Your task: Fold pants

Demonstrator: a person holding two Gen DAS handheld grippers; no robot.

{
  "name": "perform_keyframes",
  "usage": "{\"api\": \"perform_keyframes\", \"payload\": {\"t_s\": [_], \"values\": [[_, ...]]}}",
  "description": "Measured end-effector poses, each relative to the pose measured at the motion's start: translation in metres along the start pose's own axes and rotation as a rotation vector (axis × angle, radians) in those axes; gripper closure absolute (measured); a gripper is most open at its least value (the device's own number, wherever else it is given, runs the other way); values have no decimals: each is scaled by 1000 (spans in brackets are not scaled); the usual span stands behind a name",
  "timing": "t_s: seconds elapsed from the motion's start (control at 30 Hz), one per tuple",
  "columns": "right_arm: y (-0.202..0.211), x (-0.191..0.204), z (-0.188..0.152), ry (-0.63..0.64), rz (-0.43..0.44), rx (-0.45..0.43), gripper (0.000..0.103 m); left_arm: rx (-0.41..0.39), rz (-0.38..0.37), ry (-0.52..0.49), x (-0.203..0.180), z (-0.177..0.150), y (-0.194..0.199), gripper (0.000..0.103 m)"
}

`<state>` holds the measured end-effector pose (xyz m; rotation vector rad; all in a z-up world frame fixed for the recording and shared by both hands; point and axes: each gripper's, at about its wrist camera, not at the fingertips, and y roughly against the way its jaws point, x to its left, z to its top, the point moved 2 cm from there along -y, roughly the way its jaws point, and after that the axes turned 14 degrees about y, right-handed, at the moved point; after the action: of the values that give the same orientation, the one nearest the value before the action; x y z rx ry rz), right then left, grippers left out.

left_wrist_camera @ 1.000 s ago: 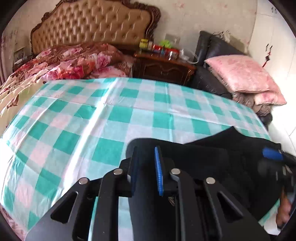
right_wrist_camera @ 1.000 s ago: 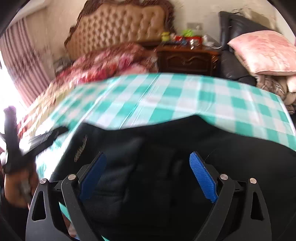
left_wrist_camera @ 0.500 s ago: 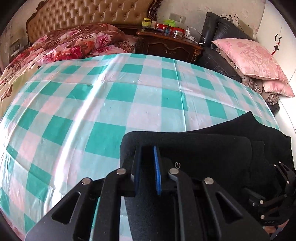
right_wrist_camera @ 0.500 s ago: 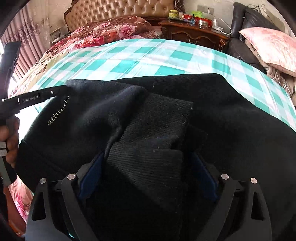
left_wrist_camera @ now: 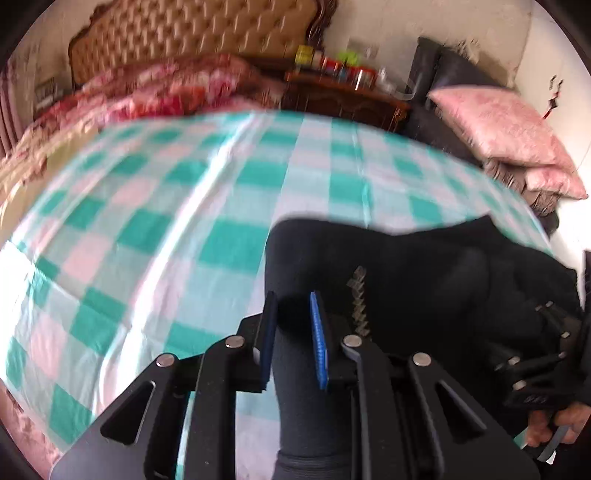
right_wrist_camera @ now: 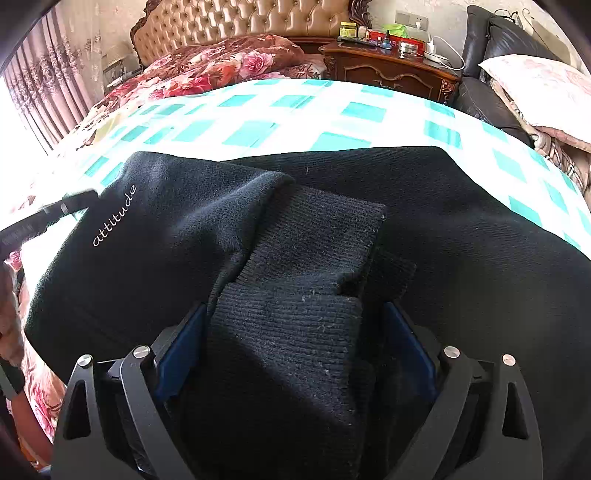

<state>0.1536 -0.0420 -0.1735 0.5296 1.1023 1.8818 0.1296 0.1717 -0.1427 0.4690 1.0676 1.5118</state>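
Black pants (right_wrist_camera: 461, 236) with white "attitude" lettering lie on a green-and-white checked sheet (right_wrist_camera: 295, 118). In the left wrist view the pants (left_wrist_camera: 424, 266) spread to the right. My left gripper (left_wrist_camera: 291, 332) is shut on a fold of the pants' left edge and shows at the left edge of the right wrist view (right_wrist_camera: 48, 214). My right gripper (right_wrist_camera: 295, 343) stands wide open with the ribbed cuffs bunched between its jaws. It also shows in the left wrist view (left_wrist_camera: 535, 354), low at the right.
A tufted headboard (right_wrist_camera: 240, 26) and floral quilt (right_wrist_camera: 221, 62) are at the far end. A dark wooden nightstand (right_wrist_camera: 388, 66) with bottles stands behind the bed. Pink pillows (left_wrist_camera: 506, 125) lie on a dark sofa at the right.
My left gripper has lifted and shifted with the pants' edge; its view is blurred by motion. The right gripper stays open over the ribbed cuffs, hardly moved.
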Motion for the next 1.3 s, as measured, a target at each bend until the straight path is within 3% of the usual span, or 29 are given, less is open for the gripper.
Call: {"api": "perform_keyframes", "payload": {"t_s": [0.23,0.3,0.5,0.6,0.8,0.87,1.0,1.17,1.3], "values": [[-3,-3,-1,-19,11,6,8,6,-81,134,28,-2,-1,56],[-3,-3,-1,-17,12,4,8,-10,-148,195,42,-6,15,54],[-4,-2,-1,-14,3,3,7,1,-243,298,75,-48,51,48],[-4,-2,-1,-13,1,6,7,33,-343,371,82,-75,56,45],[15,-4,8,-42,-28,27,9,43,-537,530,94,-91,58,41],[34,4,20,3,-81,-22,10,48,-541,518,88,-93,57,32],[50,35,45,98,-38,-88,11,101,-517,502,74,-101,43,32],[10,52,62,142,-14,-15,37,131,-532,525,67,-109,32,32],[-12,52,54,176,-95,9,40,124,-539,532,66,-109,30,33]]}}
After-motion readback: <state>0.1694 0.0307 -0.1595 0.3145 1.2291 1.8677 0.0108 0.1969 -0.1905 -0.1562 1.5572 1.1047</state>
